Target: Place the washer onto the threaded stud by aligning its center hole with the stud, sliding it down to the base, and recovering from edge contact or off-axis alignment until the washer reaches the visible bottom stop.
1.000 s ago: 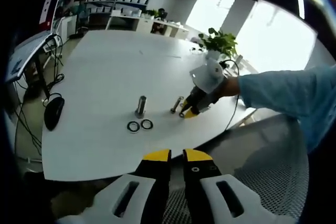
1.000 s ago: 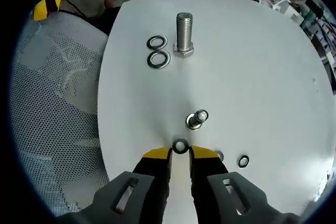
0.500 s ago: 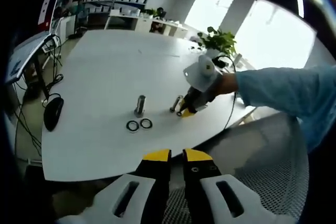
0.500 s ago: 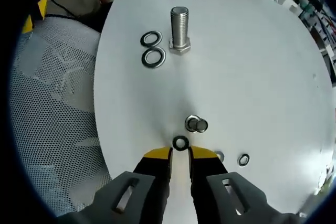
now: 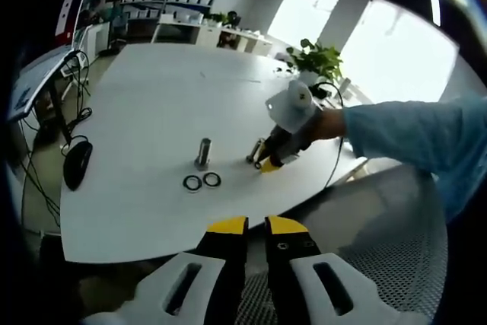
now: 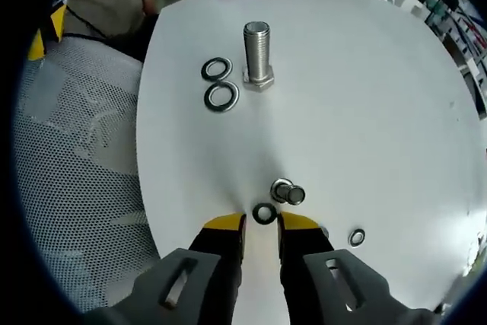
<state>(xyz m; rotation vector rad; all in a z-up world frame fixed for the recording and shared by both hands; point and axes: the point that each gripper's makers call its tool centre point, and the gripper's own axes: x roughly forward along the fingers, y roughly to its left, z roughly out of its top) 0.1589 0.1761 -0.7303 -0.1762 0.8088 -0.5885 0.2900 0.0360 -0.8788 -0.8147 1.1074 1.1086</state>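
Washer [image 6: 264, 213] pinched at right gripper [image 6: 262, 222] tips, lower centre, just below small stud [image 6: 288, 192]; left gripper [image 5: 256, 224] jaws together, empty.

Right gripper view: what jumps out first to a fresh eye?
The right gripper pinches a small washer at its yellow tips, right beside a small upright stud on the white table. Farther up the table stands a larger bolt on its head, with two bigger washers lying touching just left of it.
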